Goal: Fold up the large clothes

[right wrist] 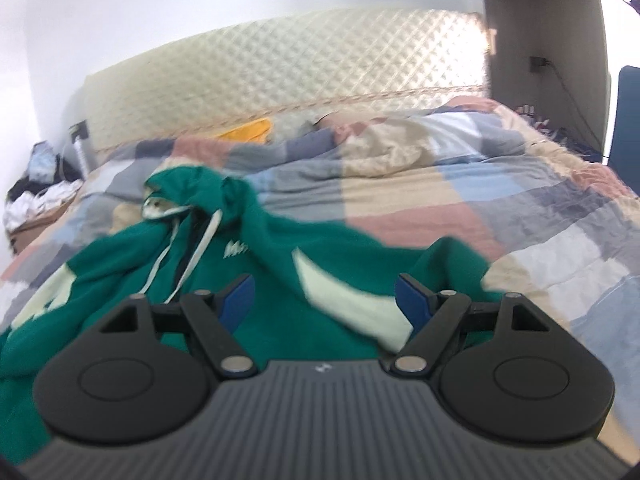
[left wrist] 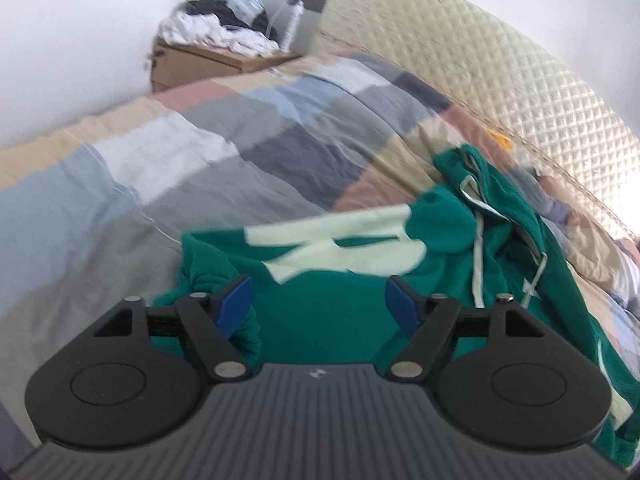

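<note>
The green hooded sweatshirt with cream lettering and white drawstrings lies crumpled across the lower middle and right of the left wrist view, on the checked patchwork quilt of the bed, and the left gripper hangs low over it with its blue-padded jaws spread wide and nothing between them; a brown cardboard box heaped with white and dark clothes sits upper left. In the right wrist view the sweatshirt fills the lower left and centre before the cream quilted headboard, and the right gripper hovers above it, jaws likewise wide apart.
</note>
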